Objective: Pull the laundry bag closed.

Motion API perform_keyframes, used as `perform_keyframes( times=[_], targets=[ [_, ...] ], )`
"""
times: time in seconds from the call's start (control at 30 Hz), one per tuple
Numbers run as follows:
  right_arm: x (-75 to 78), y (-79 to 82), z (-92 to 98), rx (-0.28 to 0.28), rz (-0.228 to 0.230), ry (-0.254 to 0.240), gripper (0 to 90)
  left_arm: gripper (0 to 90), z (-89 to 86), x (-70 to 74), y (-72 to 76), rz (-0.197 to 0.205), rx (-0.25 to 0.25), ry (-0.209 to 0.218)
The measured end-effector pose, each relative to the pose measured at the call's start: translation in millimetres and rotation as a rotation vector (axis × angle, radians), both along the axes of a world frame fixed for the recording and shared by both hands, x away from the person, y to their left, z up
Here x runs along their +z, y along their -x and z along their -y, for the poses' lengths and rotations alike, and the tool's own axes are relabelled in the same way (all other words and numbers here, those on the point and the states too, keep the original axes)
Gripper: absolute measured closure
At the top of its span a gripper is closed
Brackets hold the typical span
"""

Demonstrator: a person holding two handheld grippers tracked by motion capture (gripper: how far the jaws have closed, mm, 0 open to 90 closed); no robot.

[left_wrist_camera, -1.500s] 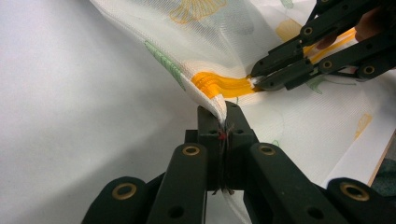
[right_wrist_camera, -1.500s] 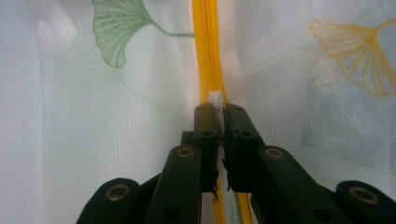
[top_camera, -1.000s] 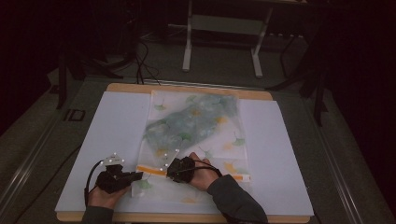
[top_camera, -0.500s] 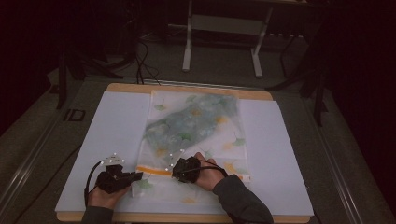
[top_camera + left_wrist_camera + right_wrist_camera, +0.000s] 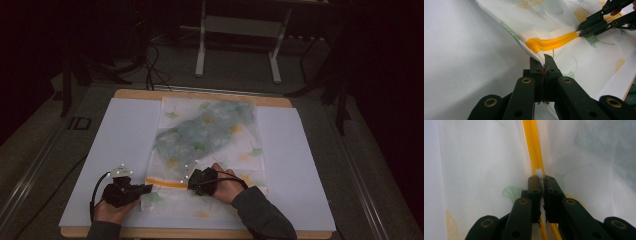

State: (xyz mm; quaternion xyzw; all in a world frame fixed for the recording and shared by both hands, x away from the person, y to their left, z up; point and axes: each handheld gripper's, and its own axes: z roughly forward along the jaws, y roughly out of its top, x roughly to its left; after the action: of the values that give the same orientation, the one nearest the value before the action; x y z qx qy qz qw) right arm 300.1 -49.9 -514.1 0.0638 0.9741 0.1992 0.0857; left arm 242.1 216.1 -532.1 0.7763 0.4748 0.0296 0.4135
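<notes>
A white mesh bag [image 5: 250,150] printed with green and yellow leaves lies flat on the white board [image 5: 115,145]; a blue-green cloth [image 5: 205,131] shows through it. An orange zipper [image 5: 167,183] runs across its near end. My left gripper [image 5: 149,188] is shut on the bag's corner [image 5: 537,55] at the zipper's end, lifting it a little. My right gripper [image 5: 190,182] is shut on the white zipper pull [image 5: 539,173], and the zipper [image 5: 532,145] runs away from its jaws. In the left gripper view the right gripper [image 5: 580,31] sits farther along the zipper [image 5: 551,43].
The white board lies on a wooden table whose near edge [image 5: 200,233] is just below both hands. Bare board lies to the left and right [image 5: 300,165] of the bag. A metal stand [image 5: 202,45] and cables are on the dark floor behind the table.
My right gripper has shifted slightly to the right along the zipper, leaving a little more orange showing between the grippers. The left gripper has stayed in place.
</notes>
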Motion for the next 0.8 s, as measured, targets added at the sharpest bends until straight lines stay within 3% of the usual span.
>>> perform_keyframes(
  times=[0.8],
  targets=[
    [4.3,2.1,21.9,-0.012,0.005,0.062,84.8,88.3,-1.5,-0.7,0.5,-0.004,0.002,0.004]
  ],
)
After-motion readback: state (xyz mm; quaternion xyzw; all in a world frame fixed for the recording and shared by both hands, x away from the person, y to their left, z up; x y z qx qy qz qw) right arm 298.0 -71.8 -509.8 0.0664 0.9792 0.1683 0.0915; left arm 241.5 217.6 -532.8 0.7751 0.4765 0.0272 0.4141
